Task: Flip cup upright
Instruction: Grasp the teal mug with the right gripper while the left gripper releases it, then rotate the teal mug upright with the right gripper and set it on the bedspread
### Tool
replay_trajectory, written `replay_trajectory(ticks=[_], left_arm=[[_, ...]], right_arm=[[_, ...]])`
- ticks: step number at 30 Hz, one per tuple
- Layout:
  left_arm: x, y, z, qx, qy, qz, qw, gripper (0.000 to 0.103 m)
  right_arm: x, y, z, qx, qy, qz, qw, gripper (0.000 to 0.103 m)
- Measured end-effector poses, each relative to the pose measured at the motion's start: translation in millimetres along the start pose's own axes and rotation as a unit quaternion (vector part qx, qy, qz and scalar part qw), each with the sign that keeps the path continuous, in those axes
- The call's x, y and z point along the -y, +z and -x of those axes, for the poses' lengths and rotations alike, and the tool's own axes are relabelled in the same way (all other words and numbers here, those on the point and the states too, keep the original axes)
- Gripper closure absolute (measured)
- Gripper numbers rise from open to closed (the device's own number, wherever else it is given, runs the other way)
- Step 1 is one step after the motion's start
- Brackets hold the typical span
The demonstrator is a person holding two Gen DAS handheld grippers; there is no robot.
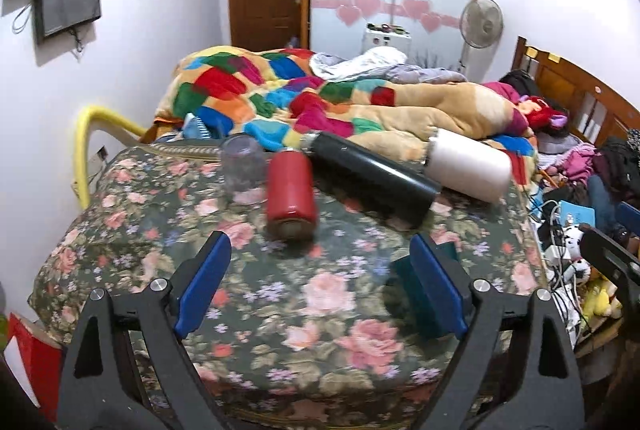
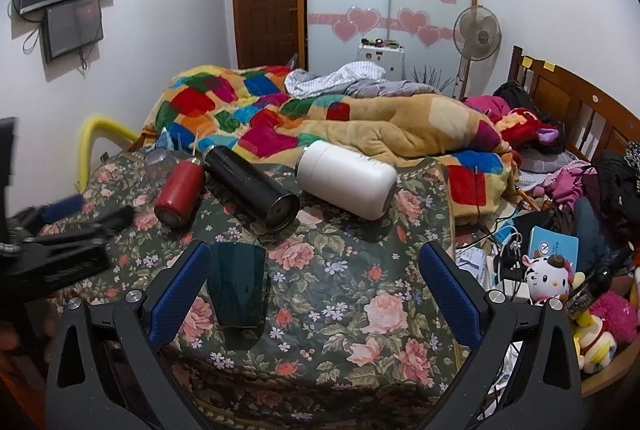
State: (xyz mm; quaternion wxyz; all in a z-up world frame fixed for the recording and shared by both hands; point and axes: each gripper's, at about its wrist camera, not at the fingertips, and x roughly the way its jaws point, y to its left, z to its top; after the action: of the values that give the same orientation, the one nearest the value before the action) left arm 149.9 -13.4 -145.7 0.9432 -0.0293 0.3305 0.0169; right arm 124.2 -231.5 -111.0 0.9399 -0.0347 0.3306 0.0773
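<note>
A dark teal cup (image 2: 237, 286) stands on the floral cloth, wide end up, just inside my right gripper's left finger. My right gripper (image 2: 316, 284) is open and empty around it. In the left wrist view the same cup (image 1: 416, 294) sits beside the right finger of my open, empty left gripper (image 1: 320, 282). A clear cup (image 1: 243, 168) stands mouth down at the far left. A red bottle (image 1: 291, 196), a black flask (image 1: 374, 178) and a white bottle (image 1: 468, 166) lie on their sides. The left gripper (image 2: 60, 230) shows blurred in the right wrist view.
The floral-covered surface (image 2: 360, 310) ends close in front and drops off at the right to a clutter of cables and plush toys (image 2: 548, 278). A colourful quilt (image 2: 320, 122) is heaped behind the bottles. A yellow tube (image 1: 86, 150) stands at the left edge.
</note>
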Motion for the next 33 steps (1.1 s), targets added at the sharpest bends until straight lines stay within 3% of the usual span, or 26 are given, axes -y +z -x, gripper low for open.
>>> replay_trajectory(ticks=[9,13,17,20,26,33], left_arm=[[-24.3,-23.3,-15.7,-0.026,0.019,0.022,0.9992,0.012],[-23.2,-28.8,-22.9,-0.029,0.031,0.009,0.9991,0.012],[-21.9,-31.3,-26.1,-0.030,0.030,0.003,0.9991,0.012],[-20.5,-32.5,-27.6,-0.030,0.029,0.001,0.9991,0.012],[-22.9,-33.5,-29.4,-0.033,0.028,0.008,0.9990,0.012],[-23.5,-33.9,-25.5,-0.031,0.035,0.009,0.9989,0.012]], right_arm=[[-18.2,-8.1,-78.9,-0.101,0.051,0.007,0.994,0.003],[-22.4,-13.4,-114.8,-0.166,0.105,-0.015,0.980,0.010],[-24.3,-18.1,-138.1,-0.204,0.132,-0.035,0.970,0.015],[-27.9,-18.1,-148.6,-0.217,0.134,-0.036,0.966,0.015],[-32.5,-24.2,-164.3,-0.251,0.149,-0.037,0.956,0.026],[-29.9,-22.8,-163.8,-0.250,0.151,-0.039,0.956,0.028]])
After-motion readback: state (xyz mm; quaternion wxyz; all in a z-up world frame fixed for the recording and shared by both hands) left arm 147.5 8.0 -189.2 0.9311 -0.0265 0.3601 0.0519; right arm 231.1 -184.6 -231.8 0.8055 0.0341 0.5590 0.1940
